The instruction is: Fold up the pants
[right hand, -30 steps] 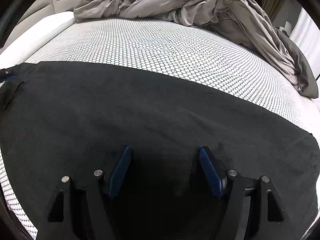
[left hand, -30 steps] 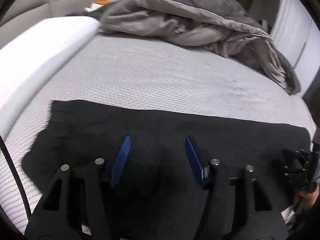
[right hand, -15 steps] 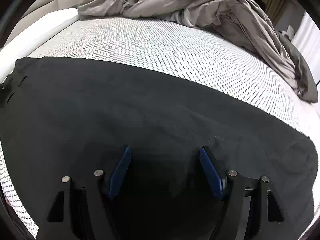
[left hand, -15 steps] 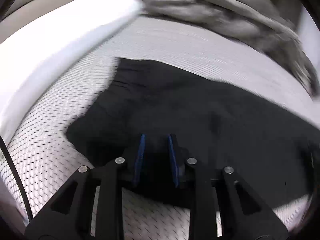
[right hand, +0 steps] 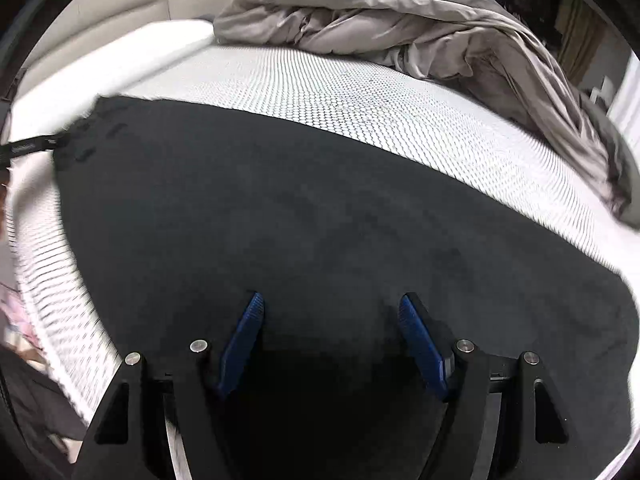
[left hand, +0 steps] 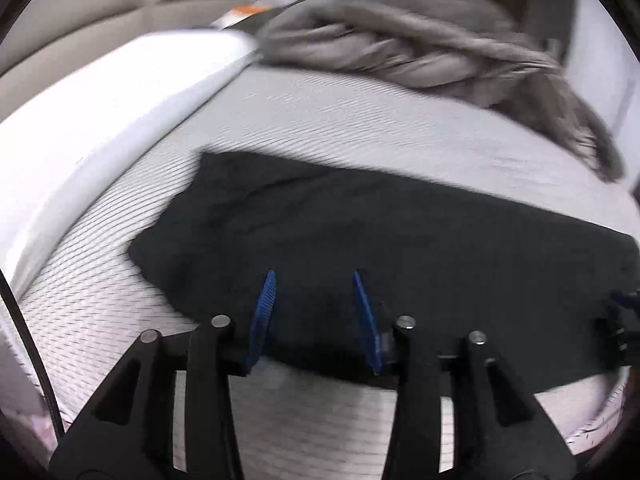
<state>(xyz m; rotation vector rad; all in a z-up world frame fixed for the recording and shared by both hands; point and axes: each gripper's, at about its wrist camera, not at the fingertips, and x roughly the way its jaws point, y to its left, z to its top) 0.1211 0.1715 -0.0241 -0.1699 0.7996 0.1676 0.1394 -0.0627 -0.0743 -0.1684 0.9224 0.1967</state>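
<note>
Black pants [left hand: 400, 248] lie stretched across the patterned mattress [left hand: 360, 128], their left end a little rumpled. My left gripper [left hand: 314, 274] hovers over the pants' near edge close to that left end. Its jaws are opening, and the blue pads [left hand: 262, 312] press on nothing. In the right wrist view the pants [right hand: 320, 208] fill the middle. My right gripper [right hand: 330, 298] stands open just above the cloth, with nothing pinched between its blue pads [right hand: 420, 340]. Part of the right gripper [left hand: 620, 320] shows at the far right of the left wrist view.
A crumpled grey duvet [right hand: 400, 20] is heaped at the far side of the bed. A long white pillow [left hand: 100, 120] runs along the left, with a beige padded headboard [left hand: 100, 0] behind it. The mattress's near edge [left hand: 320, 420] lies just below my left gripper.
My left gripper narrowed almost to shut, then widened again, and shifted toward the pants' left end and near edge. The right gripper drifted slightly and stayed open.
</note>
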